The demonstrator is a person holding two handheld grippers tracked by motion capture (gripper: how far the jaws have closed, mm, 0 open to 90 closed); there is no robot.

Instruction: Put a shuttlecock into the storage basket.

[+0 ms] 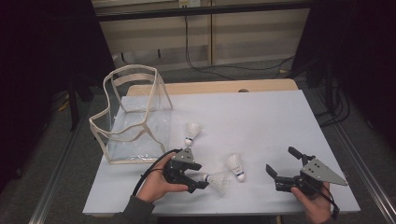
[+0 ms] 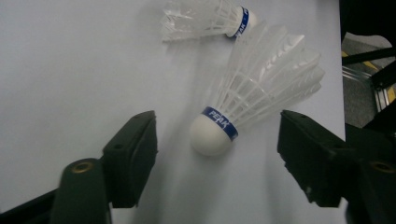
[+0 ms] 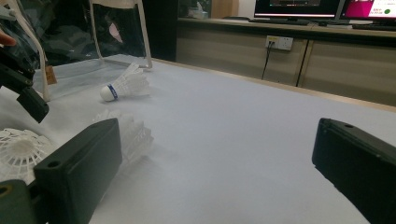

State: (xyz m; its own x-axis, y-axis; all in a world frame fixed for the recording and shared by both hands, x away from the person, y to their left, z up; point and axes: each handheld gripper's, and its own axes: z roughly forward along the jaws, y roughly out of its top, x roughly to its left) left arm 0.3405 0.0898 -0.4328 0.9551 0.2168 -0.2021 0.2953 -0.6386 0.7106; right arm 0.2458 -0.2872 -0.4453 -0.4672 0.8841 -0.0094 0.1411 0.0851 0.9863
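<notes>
Straddling cork of nearest shuttlecock (image 2: 212, 140), left gripper (image 1: 196, 176) jaws apart, untouching; pinch risks cork squirting out, crushed feathers. Right gripper (image 1: 281, 167) jaws wide, empty.

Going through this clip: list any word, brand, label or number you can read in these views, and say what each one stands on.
"PEAK": white letters on the blue band round the white cork of the feathered shuttlecock between the left gripper's open jaws.
Blue band on the second white shuttlecock: lettering too blurred to read.
Monitor screens in the background: too small to read.
</notes>
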